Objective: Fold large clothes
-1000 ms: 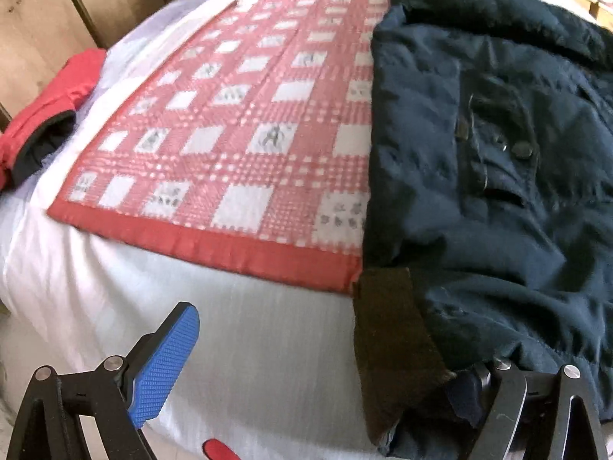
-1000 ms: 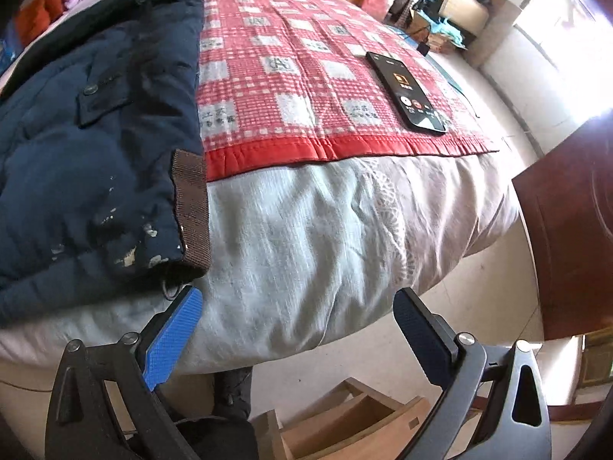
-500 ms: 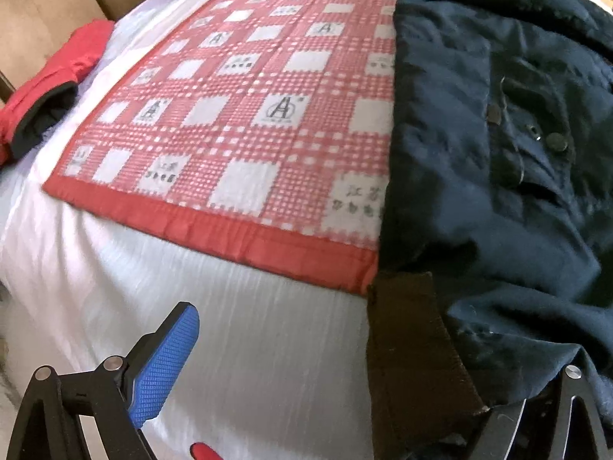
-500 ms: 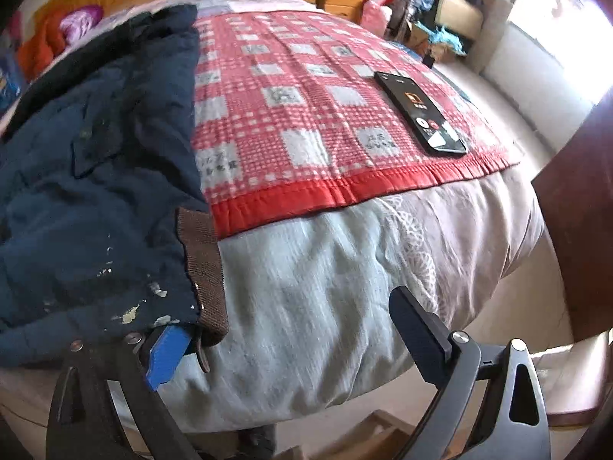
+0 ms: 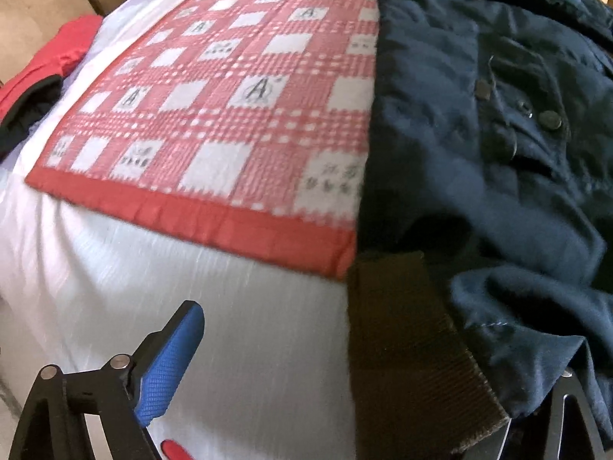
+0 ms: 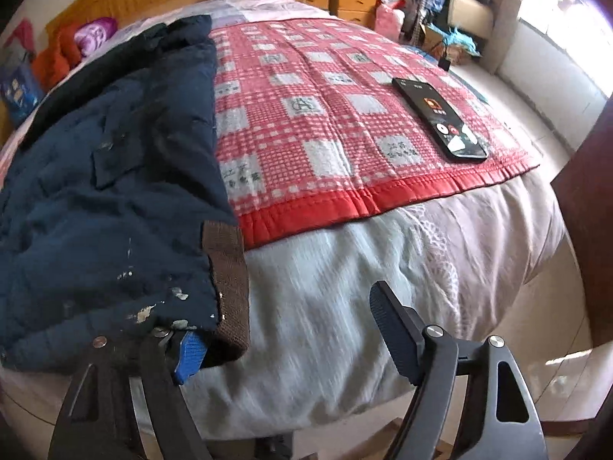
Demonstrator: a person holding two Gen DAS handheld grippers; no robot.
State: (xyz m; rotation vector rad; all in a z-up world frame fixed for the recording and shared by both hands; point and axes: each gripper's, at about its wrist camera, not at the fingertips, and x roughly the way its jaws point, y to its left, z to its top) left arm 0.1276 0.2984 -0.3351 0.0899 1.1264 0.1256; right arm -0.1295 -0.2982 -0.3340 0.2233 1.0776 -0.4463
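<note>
Jaws of both grippers are spread wide, nothing clamped. Ahead of the right gripper [image 6: 291, 333] a phone [image 6: 440, 119] is shown on the checked quilt [image 6: 325, 122], unseen from the left wrist. The navy jacket [image 5: 498, 134] is draped over the left gripper's [image 5: 345, 375] right jaw; a red garment [image 5: 46, 65] lies far left.

The navy jacket [image 6: 107, 191] is showing matt, slightly crumpled cloth flecked with pale specks, its brown cuff [image 6: 228, 280] looking coarse and ribbed. The checked blanket [image 6: 325, 122] is reading as woven cotton with a sheeny red border. The phone [image 6: 438, 119] is gleaming glossy. The right gripper [image 6: 285, 335] is showing matt black plastic, textured blue pads [image 6: 189, 350] and metal rivets.
</note>
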